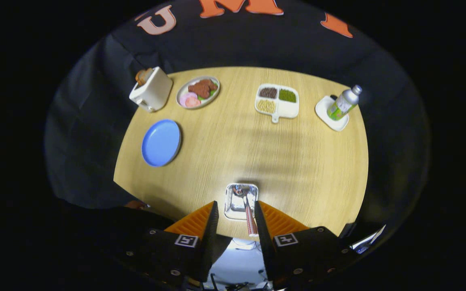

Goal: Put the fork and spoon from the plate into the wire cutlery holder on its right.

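Right, gripper view: the gripper (236, 214) sits high over the wooden table (297, 161), looking nearly straight down into the wire cutlery holder (241, 200), which lies between and just ahead of the fingers (200, 220). Jaws stand apart, about as wide as the holder, with nothing pressed between the pads.

A piece of cutlery with a red ribbed handle (251, 222) stands in the holder, handle up, tilted toward the right finger and close beside it. Can't tell whether it touches that finger. Can't tell fork from spoon either; the head is buried in the holder. Something small and reddish-round shows at the holder's far end, possibly the second piece, too small to call.

The blue plate (161, 142) sits well left of the holder and looks bare, so my read is that the task is near done or done.

Risks from here:
- The handle leans next to the right finger. Any sideways pull-off could catch it and flip the piece out or tip the holder.
- The holder sits near the table's front edge, so a nudge could push it off.
- Closing the jaws now would likely pinch the handle and drag it out on lift.

Safest exit, I'd judge: straight up, jaws left open.

Toaster (152, 89), food plate (198, 92), divided tray (277, 101) and bottle (344, 103) sit well apart at the far side, no conflict.
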The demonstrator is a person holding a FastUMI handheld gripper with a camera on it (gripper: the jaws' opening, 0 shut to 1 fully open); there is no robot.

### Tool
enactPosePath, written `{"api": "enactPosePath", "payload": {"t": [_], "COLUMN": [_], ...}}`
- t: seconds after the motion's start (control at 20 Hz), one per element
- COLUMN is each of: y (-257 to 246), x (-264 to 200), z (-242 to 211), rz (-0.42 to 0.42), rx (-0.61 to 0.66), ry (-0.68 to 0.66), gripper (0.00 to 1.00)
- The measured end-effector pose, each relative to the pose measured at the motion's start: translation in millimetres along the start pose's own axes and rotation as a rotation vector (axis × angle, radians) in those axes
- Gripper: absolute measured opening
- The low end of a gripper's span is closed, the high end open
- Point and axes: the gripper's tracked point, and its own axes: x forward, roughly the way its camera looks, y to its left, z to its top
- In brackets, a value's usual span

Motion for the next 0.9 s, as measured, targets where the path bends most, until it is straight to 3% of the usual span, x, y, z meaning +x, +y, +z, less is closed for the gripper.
{"api": "enactPosePath", "payload": {"t": [0.15,0.25,0.55,0.9], "y": [-10.1,-13.3,-43.4,-46.2], "x": [-1.8,-9.9,-61.8,-99.5], "z": [24.9,39.8,91.2,112.8], "rz": [-0.043,-0.037,-0.160,-0.247], "rx": [0.014,0.075,0.125,0.090], "ry": [-0.213,-0.351,-0.739,-0.925], "gripper": [0.85,0.90,0.95,0.97]}}
